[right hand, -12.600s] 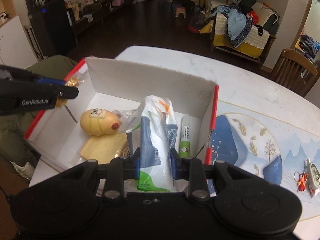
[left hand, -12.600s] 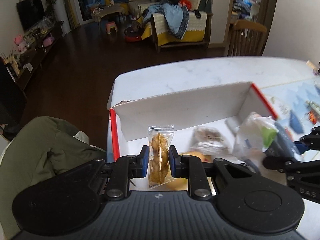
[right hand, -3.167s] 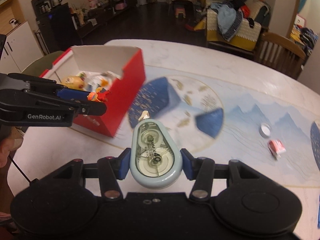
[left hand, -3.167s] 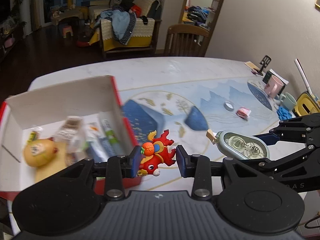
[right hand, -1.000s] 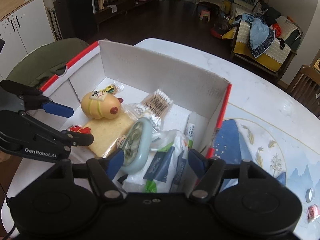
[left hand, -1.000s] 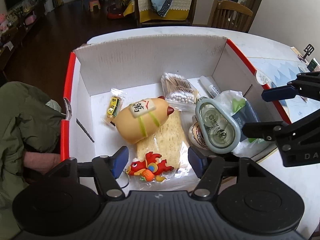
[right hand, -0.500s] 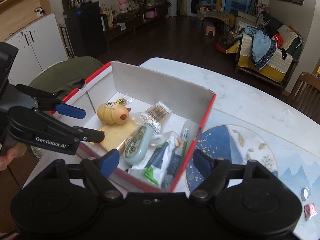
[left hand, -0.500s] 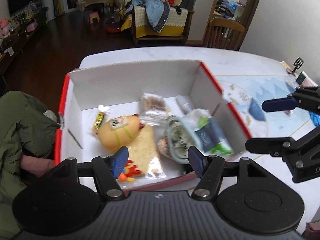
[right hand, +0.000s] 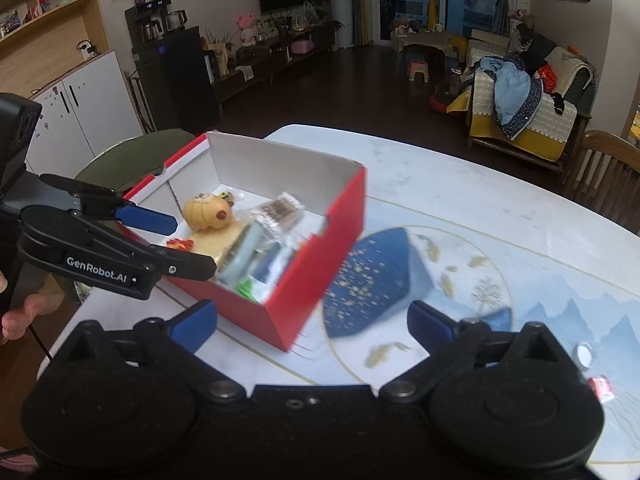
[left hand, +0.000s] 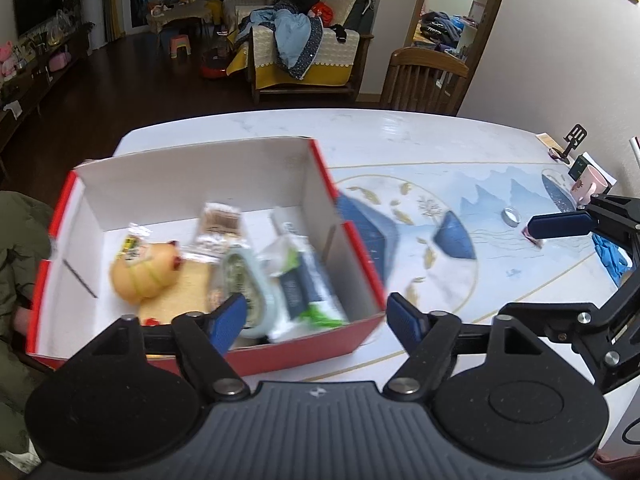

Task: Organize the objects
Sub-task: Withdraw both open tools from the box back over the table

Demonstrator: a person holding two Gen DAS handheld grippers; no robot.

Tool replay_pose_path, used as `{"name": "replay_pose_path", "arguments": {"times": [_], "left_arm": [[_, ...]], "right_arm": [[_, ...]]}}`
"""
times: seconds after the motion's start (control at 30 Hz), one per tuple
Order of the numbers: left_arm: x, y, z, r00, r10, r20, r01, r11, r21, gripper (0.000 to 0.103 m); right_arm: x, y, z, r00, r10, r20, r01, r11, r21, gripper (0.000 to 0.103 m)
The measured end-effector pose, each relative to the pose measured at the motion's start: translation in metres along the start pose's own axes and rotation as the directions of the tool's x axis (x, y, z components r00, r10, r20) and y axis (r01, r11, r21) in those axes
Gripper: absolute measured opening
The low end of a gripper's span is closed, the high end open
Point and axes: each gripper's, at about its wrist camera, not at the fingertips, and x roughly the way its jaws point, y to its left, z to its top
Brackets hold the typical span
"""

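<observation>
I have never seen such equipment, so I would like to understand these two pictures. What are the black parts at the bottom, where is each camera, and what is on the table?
There is no robot arm here. A person holds one two-finger tool in each hand, and each tool carries a wide-angle camera looking forward along its fingers. The black shape at the bottom of each picture is the tool itself.

One picture comes from the left gripper, the other from the right gripper. Each also appears at the edge of the other's view. Both have their blue-padded fingers spread apart and hold nothing.

On the white table stands a red box filled with small things, among them a yellow toy and a pale green tape dispenser. A small round tin and a small red item lie on the blue patterned mat.
</observation>
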Motion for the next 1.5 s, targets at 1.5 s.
{"name": "replay_pose_path", "arguments": {"times": [1.5], "left_arm": [[0.254,-0.307,0.089,0.987,-0.081,-0.136,0.115,0.955,0.273,0.103]], "right_arm": [[-0.005,-0.280,-0.134,0.956,-0.244,-0.162,0.279,0.928,0.248,0.095]]}}
